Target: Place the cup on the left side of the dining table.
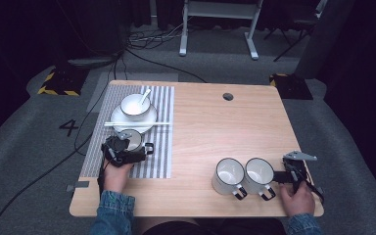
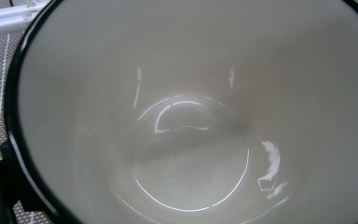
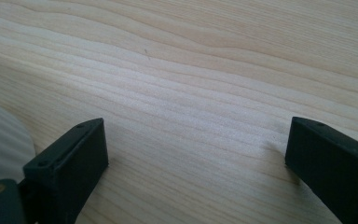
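A white enamel mug (image 1: pixel 133 138) with a black rim stands on the striped placemat (image 1: pixel 162 155) at the table's left. My left gripper (image 1: pixel 126 147) comes at it from the near side and is shut on its rim. In the left gripper view I look straight down into the mug's empty white inside (image 2: pixel 191 158), with one black jaw at the bottom left outside the rim. Two more white mugs (image 1: pixel 228 175) (image 1: pixel 259 174) stand side by side at the near right. My right gripper (image 1: pixel 280 177) (image 3: pixel 193 126) rests open on bare wood just right of them, holding nothing.
Behind the held mug a white bowl (image 1: pixel 136 105) with a spoon sits on a plate (image 1: pixel 149 121), and white chopsticks (image 1: pixel 142 124) (image 2: pixel 9 16) lie across the plate's near side. The wooden table (image 1: pixel 215 127) has a cable hole (image 1: pixel 228 96) at the back.
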Available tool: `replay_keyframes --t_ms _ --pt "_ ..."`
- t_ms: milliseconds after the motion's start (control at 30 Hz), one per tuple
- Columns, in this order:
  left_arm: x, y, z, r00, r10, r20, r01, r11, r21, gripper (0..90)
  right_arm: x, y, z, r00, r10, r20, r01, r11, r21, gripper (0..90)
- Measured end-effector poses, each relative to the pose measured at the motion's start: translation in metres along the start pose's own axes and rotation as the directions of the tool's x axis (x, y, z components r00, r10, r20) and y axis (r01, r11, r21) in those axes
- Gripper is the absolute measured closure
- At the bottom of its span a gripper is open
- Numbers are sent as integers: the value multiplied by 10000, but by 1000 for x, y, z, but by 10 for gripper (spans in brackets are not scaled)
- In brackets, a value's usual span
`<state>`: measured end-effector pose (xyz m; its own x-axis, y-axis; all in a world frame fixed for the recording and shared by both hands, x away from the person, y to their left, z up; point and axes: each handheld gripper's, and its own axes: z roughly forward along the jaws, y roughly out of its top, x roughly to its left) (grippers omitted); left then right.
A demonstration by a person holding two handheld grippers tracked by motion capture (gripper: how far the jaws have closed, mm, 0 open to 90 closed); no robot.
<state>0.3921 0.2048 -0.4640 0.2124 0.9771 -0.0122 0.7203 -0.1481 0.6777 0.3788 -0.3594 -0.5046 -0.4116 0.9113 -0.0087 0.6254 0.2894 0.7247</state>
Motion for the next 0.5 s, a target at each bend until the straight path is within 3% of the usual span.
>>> replay_keyframes --t_ms 200,400,500 --pt "-2 -2 -9 10000 -19 -93 20 10000 49 24 0 0 0 10000 1 -1 -1 10000 -2 57" --pt "-3 -8 -34 9998 210 -53 -212 9987 -471 31 0 0 0 10000 9 -10 -9 10000 9 57" --pt "-5 -10 -39 9994 328 -57 -330 9983 -481 32 0 0 0 10000 -49 -14 49 10000 -9 57"
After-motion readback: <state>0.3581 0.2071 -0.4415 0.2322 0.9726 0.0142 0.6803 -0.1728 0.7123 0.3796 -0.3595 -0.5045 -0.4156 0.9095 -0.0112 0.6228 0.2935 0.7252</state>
